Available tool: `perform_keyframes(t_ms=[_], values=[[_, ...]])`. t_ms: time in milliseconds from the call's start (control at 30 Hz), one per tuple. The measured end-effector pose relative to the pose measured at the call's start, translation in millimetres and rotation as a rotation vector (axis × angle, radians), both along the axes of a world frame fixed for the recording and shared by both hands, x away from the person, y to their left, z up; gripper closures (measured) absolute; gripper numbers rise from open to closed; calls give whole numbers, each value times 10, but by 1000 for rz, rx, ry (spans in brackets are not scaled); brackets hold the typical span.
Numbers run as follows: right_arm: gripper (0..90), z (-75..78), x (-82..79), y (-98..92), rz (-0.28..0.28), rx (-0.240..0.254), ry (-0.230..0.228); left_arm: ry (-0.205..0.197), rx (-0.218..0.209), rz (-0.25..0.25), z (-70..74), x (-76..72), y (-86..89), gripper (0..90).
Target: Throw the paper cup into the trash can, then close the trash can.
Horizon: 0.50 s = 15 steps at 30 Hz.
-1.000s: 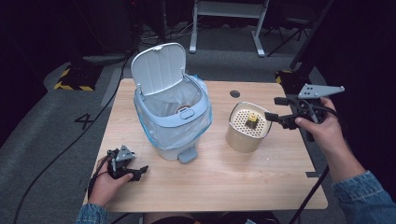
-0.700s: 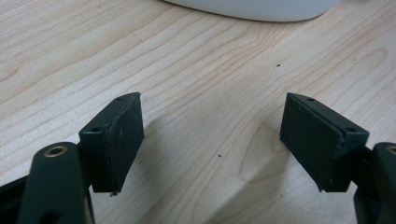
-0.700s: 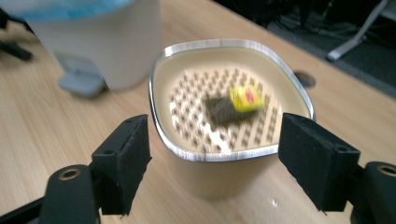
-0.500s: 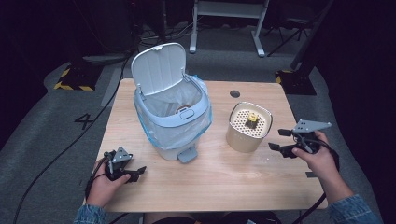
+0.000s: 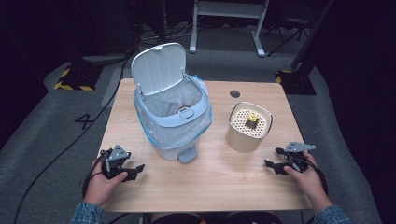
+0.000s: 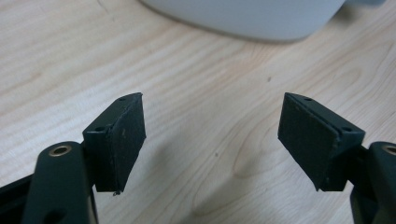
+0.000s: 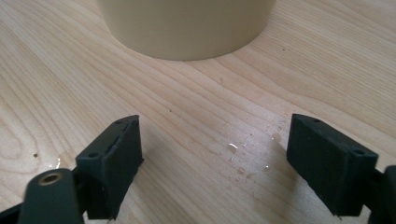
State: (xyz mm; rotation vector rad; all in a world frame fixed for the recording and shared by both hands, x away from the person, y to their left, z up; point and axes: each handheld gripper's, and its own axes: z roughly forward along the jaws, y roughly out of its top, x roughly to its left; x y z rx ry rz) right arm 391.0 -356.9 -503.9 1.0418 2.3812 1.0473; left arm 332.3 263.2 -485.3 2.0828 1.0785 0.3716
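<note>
The wooden table (image 5: 210, 186) took up the middle of the high view, its top bare along the near edge. The biggest thing on it was a white bin (image 5: 173, 116) lined with a clear plastic bag (image 5: 154, 135), standing a little toward ten o'clock from the table's middle. Its lid (image 5: 158, 67) was tipped up and back toward twelve o'clock, and a grey foot pedal (image 5: 187, 155) stuck out from its base toward six o'clock.

At about two o'clock from the table's middle stood a beige round canister (image 5: 248, 126) with a top full of small holes, and a small yellow piece (image 5: 252, 118) sat in the middle of that top. A dark round hole (image 5: 235, 94) showed in the tabletop near the far edge, just past the canister at eleven o'clock from it.

The right gripper (image 5: 278, 158) lay low at the table's four o'clock corner, held in the person's right hand (image 5: 306, 175), and pointed toward the canister, near it but not touching. Its jaws had just been opening and stood wide apart with nothing between them. In the right gripper view, the canister's foot (image 7: 187, 28) stood at twelve o'clock and a few water drops (image 7: 238, 161) lay on the wood between the jaws.

The left gripper (image 5: 133, 170) rested at the eight o'clock corner in the left hand (image 5: 105, 184), jaws likewise apart and empty. In the left gripper view, the bin's base (image 6: 243, 18) lay ahead at twelve o'clock, well apart.
</note>
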Motion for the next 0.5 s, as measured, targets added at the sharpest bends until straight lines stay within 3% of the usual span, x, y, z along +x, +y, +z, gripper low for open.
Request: perform_keyframes(t_ms=[100, 200, 300, 400, 500], values=[[174, -1, 3, 0, -3, 2, 5, -29, -60, 9, 141, 5, 29, 248], [162, -1, -1, 4, -15, 2, 7, -48, -83, 9, 236, 0, 40, 252], [162, -2, -1, 5, -16, 1, 7, -97, -122, -2, 470, -7, 68, 260], [162, -2, -1, 5, -16, 1, 7, -112, -137, -7, 593, -13, 85, 262], [162, -2, -2, 6, -18, 0, 6, -138, -164, -12, 831, -5, 123, 273]])
